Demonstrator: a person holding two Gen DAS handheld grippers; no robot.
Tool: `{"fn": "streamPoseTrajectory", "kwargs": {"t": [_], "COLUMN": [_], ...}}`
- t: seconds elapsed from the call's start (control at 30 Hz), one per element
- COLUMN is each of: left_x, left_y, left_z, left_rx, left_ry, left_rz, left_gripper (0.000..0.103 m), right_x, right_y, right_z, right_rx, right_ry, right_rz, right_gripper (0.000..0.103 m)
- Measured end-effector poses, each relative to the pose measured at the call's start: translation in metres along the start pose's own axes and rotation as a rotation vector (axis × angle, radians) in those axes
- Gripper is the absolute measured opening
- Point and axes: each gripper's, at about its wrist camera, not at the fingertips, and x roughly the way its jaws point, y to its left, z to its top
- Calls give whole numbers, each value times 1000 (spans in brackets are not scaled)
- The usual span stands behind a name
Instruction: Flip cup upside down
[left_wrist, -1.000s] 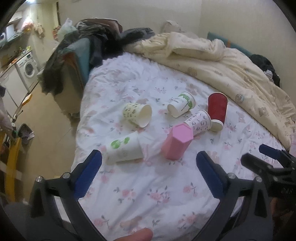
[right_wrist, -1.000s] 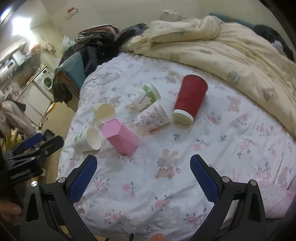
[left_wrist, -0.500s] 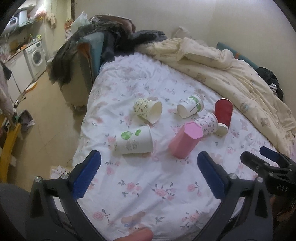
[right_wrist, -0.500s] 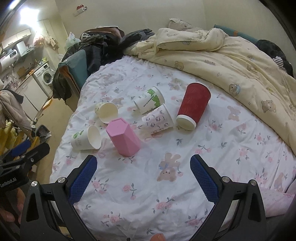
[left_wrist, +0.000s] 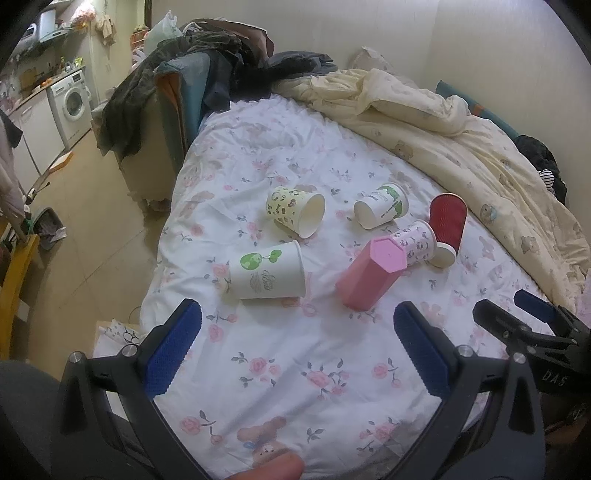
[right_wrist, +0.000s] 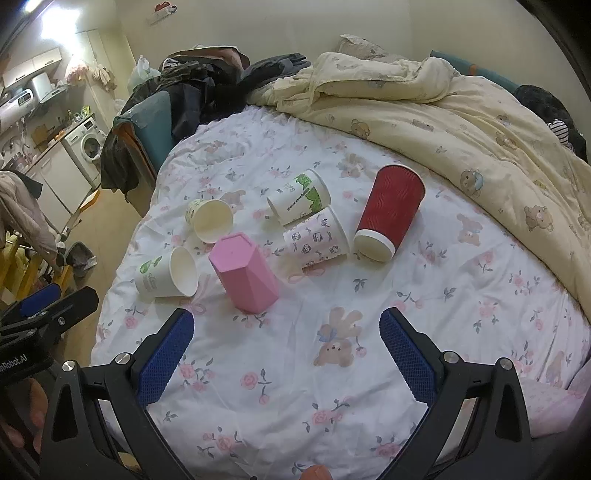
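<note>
Several cups lie on a floral bed sheet (left_wrist: 295, 354). A pink hexagonal cup (left_wrist: 369, 275) (right_wrist: 245, 275) stands upside down, base up. A white cup with a green tree (left_wrist: 266, 271) (right_wrist: 166, 275), a yellow patterned cup (left_wrist: 295, 210) (right_wrist: 210, 219), a white-green cup (left_wrist: 382, 205) (right_wrist: 299, 197), a pink-printed cup (left_wrist: 417, 242) (right_wrist: 317, 242) and a red ribbed cup (left_wrist: 447, 225) (right_wrist: 391, 210) lie on their sides. My left gripper (left_wrist: 295, 347) is open and empty, short of the cups. My right gripper (right_wrist: 284, 350) is open and empty, short of the pink cup.
A cream duvet (right_wrist: 461, 122) is bunched along the bed's far and right side. A chair piled with dark clothes (left_wrist: 184, 96) stands at the bed's far left. The bed's left edge drops to the floor (left_wrist: 92, 221). A washing machine (left_wrist: 72, 99) stands further left.
Both grippers have pulled back and risen slightly, so the cups sit farther off and more floor shows in the left view. The cups have not moved.
</note>
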Motion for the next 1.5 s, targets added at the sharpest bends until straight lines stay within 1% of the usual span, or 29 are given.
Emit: {"fn": "streamPoseTrajectory", "kwargs": {"t": [1.5], "left_x": [-3], "left_y": [0], "left_z": [4], "left_rx": [6], "left_ry": [-13], "left_rz": [8], "left_gripper": [103], "right_x": [-1], "right_y": [-2], "right_z": [0], "right_rx": [3], "right_ry": [0], "right_rz": [0], "right_gripper": [103]}}
